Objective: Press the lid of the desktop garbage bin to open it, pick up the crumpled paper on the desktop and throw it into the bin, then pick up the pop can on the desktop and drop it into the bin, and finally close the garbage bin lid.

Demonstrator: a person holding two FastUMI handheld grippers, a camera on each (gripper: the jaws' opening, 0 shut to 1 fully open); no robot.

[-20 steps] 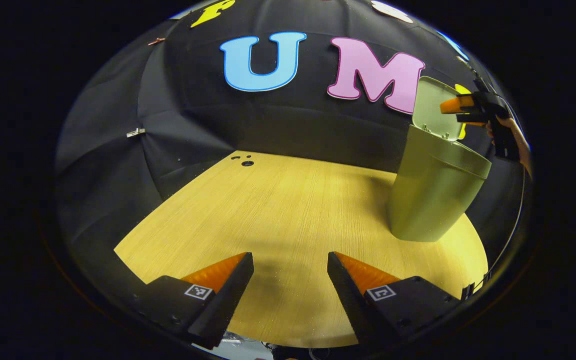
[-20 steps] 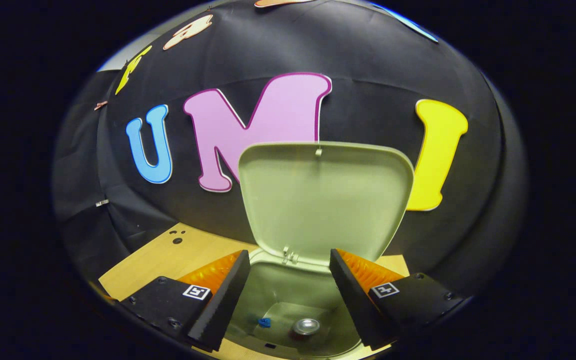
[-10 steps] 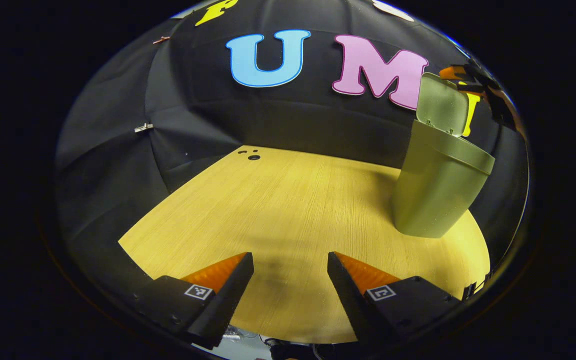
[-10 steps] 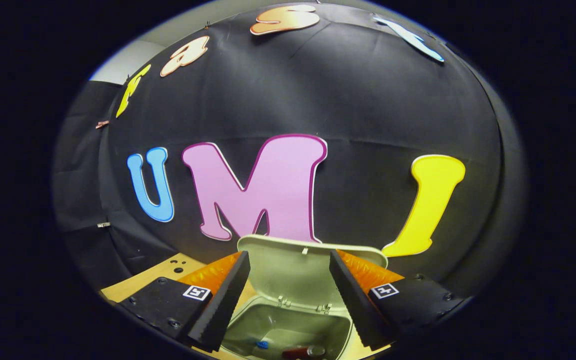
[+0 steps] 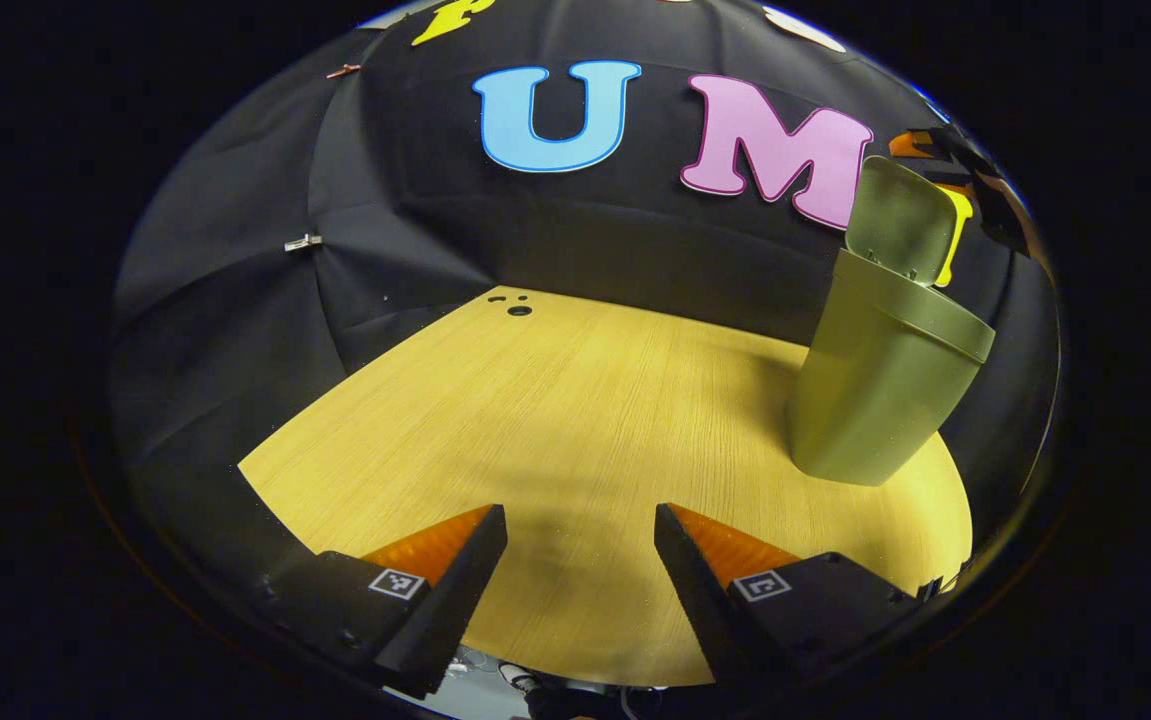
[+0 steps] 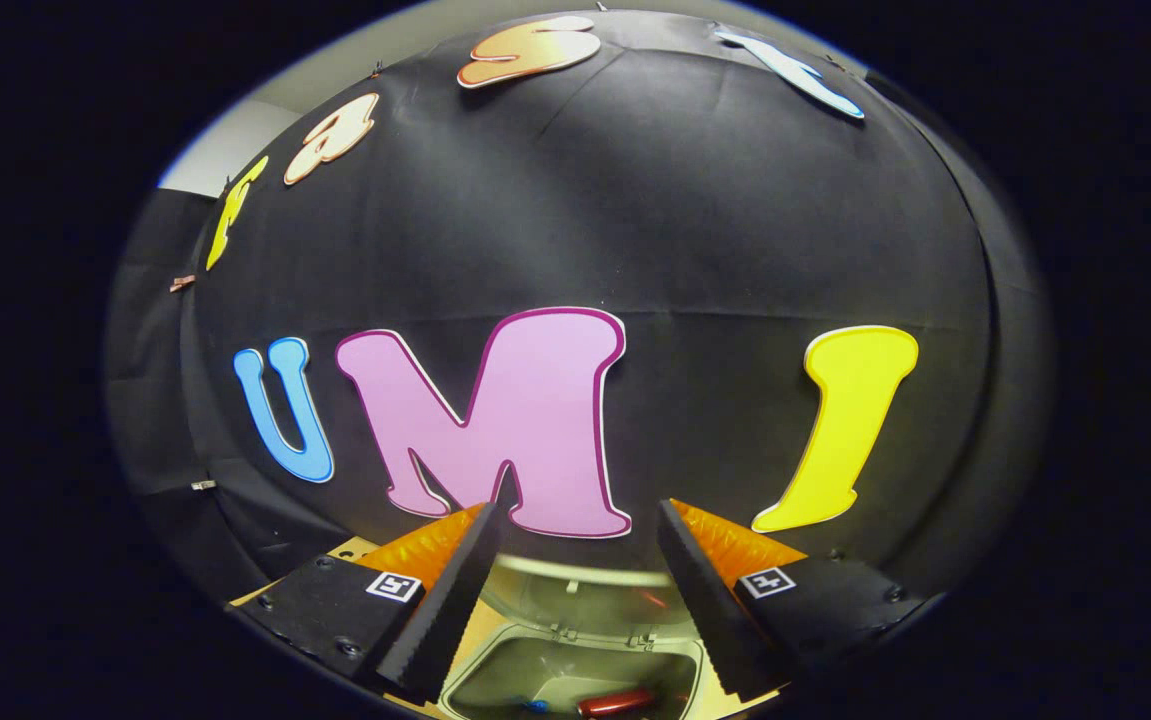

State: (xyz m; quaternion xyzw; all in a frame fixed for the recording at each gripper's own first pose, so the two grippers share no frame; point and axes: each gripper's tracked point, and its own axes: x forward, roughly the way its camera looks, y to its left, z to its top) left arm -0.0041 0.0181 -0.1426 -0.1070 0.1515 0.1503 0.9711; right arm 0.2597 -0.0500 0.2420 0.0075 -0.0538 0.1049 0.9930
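A pale wood-grain desk (image 5: 575, 420) with small dark holes (image 5: 519, 310) near its far edge stands before the black cloth wall (image 5: 235, 280), where a small clip (image 5: 303, 242) is pinned.

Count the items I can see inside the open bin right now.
2: a red pop can lying on the floor of the bin, and a small blue scrap to its left. The crumpled paper may be hidden below the rim.

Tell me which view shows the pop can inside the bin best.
The right gripper view: it looks down past the raised lid into the garbage bin, where the red pop can lies on the bottom. The left gripper view sees the bin from outside, side-on, so its wall hides the contents.
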